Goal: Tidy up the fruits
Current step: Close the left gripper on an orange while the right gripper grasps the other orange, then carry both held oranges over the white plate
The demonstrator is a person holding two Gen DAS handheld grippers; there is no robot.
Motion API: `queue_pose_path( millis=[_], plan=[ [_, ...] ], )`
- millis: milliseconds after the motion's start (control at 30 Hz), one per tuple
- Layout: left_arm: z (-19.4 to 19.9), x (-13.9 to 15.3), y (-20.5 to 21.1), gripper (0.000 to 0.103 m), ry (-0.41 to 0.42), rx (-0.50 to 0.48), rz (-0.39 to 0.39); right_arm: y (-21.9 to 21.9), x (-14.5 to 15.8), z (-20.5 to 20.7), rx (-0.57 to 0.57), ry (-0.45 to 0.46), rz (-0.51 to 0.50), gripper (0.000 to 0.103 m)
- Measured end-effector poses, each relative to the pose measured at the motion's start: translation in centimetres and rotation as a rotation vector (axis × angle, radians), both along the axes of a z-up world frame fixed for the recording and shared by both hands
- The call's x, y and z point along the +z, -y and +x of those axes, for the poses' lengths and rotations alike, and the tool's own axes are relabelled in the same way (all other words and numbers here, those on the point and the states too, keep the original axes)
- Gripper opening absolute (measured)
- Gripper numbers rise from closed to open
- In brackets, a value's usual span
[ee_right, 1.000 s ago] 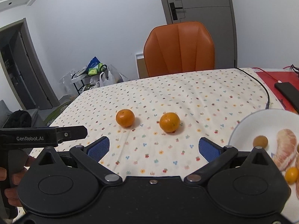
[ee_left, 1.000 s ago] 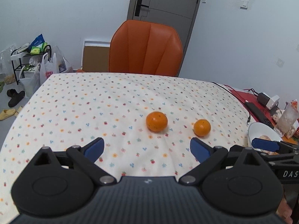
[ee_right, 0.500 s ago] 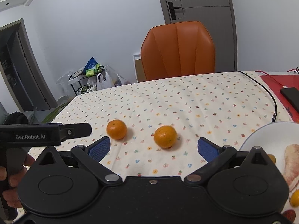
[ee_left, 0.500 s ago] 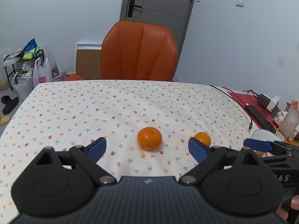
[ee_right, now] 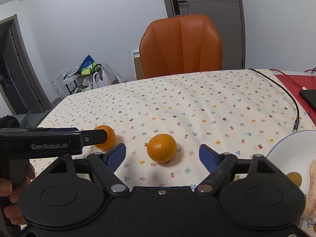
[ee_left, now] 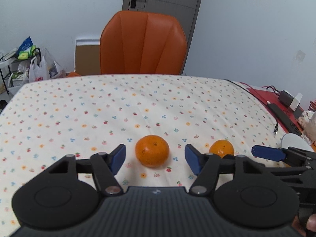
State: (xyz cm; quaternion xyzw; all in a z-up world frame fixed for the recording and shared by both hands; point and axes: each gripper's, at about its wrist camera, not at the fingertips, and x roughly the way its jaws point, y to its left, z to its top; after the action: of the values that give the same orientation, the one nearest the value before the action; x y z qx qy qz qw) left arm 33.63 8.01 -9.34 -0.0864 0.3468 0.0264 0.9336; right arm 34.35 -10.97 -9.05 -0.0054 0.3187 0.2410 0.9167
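Oranges on flowered tablecloth (ee_left: 138, 106): left orange (ee_left: 152, 153) between left gripper (ee_left: 155, 159) blue pads, right orange (ee_right: 161, 147) between right gripper (ee_right: 163, 156) pads, both jaws just closing, apart, not touching fruit.

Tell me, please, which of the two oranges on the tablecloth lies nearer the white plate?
The right orange, framed by the right tongs; the left orange lies farther from the white plate.

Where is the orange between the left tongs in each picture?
Left wrist view: orange low in the middle, between the left tongs, whose jaws have just been closing, not touching it.
Right wrist view: orange at lower left, partly behind a finger of those tongs.
Shared landmark: the orange chair.
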Motion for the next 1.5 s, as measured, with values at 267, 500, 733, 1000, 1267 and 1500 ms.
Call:
queue_pose_path(
  millis=[267,500,733,1000,1267,1500],
  plan=[
    [0.8,-1.7,-0.2,0.040,-0.025,0.009,0.000,0.0,-0.5,0.4,0.000,0.004,-0.015,0.078],
    [-0.2,-1.4,-0.7,0.040,-0.024,0.016,-0.005,-0.4,-0.8,0.9,0.003,0.006,-0.022,0.076],
    [-1.6,-1.0,-1.8,0.040,-0.019,0.048,-0.009,-1.1,-1.2,1.5,-0.001,0.007,-0.040,0.068],
    [-3.1,-0.7,-2.4,0.040,-0.014,0.073,-0.022,-1.4,-1.7,1.6,0.012,-0.012,-0.048,0.038],
    [-5.1,0.0,-2.0,0.040,0.009,0.081,-0.031,-0.5,-1.1,-0.3,-0.011,-0.002,-0.028,0.037],
    [-7.1,1.0,-1.8,0.040,0.026,0.085,-0.028,0.3,-0.4,-2.4,-0.015,0.002,-0.002,0.037]
  ],
)
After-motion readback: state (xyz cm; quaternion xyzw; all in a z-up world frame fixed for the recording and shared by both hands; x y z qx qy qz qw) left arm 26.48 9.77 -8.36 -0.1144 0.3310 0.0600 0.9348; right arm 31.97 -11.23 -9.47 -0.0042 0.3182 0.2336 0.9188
